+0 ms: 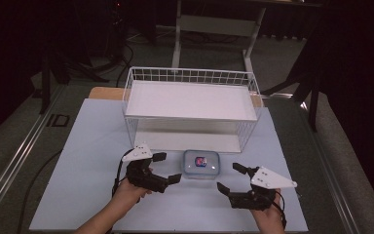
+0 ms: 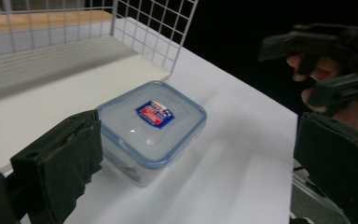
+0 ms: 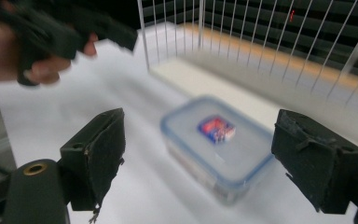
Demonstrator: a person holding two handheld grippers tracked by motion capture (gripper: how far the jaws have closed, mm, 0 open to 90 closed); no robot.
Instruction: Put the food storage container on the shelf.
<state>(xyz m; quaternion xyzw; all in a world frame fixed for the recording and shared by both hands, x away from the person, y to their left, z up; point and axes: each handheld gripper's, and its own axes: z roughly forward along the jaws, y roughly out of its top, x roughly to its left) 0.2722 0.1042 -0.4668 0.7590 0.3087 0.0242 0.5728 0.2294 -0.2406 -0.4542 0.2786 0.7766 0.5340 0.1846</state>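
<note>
Both the left gripper (image 1: pixel 167 167) and right gripper (image 1: pixel 229 177) gape wide, empty, flanking the container (image 1: pixel 201 164) before the wire basket (image 1: pixel 190 78); next, one likely closes on it.

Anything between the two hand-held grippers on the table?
Yes: the lidded plastic container sits between the left hand-held gripper and the right hand-held gripper, just ahead of them, untouched. The high view shows it.

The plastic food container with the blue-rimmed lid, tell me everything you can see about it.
The plastic food container is a small, rounded-square box of clear plastic. Its translucent lid with a blue rim is on and carries a red-and-blue label at its centre. It sits upright on the white table, just in front of the wire basket, between both open grippers, neither touching it.
</note>
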